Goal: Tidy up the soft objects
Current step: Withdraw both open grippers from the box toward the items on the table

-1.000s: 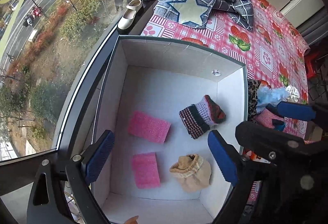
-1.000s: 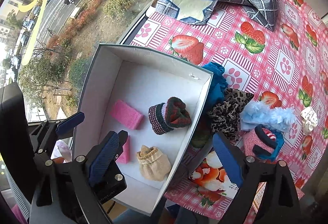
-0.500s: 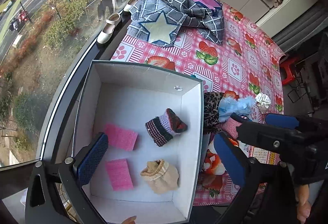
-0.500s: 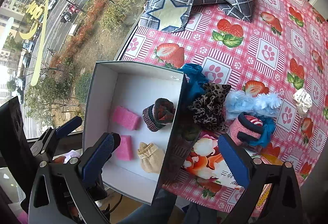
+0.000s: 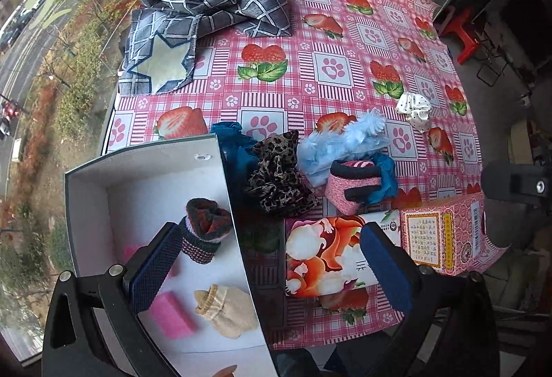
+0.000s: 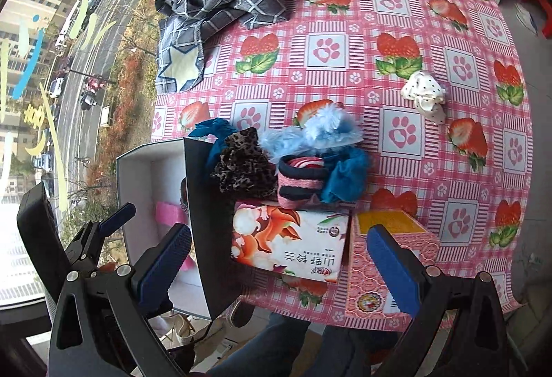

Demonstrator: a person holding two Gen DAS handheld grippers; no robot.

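We take the white box (image 5: 145, 170) at the bench's (image 5: 345, 42) window edge as our landmark. Inside it lie a dark rolled sock (image 5: 205, 225), a beige sock (image 5: 227, 309) and pink sponges (image 5: 170, 315). Just beside its right wall sits the pile waiting on the bench: a teal cloth (image 5: 229, 138), a leopard scrunchie (image 5: 276, 173), a pale blue fluffy piece (image 5: 341, 138) and a pink sock (image 5: 352, 187). A white dotted scrunchie (image 5: 414, 109) lies well apart from the box, further right. A tissue pack (image 5: 324, 256) and a pink carton (image 5: 445, 235) stand near the box, at the bench's front edge. A plaid cloth (image 5: 207, 4) is heaped beyond the box.

Our left gripper (image 5: 272, 263) hangs over the box's right wall, jaws wide and empty. Our right gripper (image 6: 279, 263) hangs over the tissue pack, jaws wide, holding nothing.
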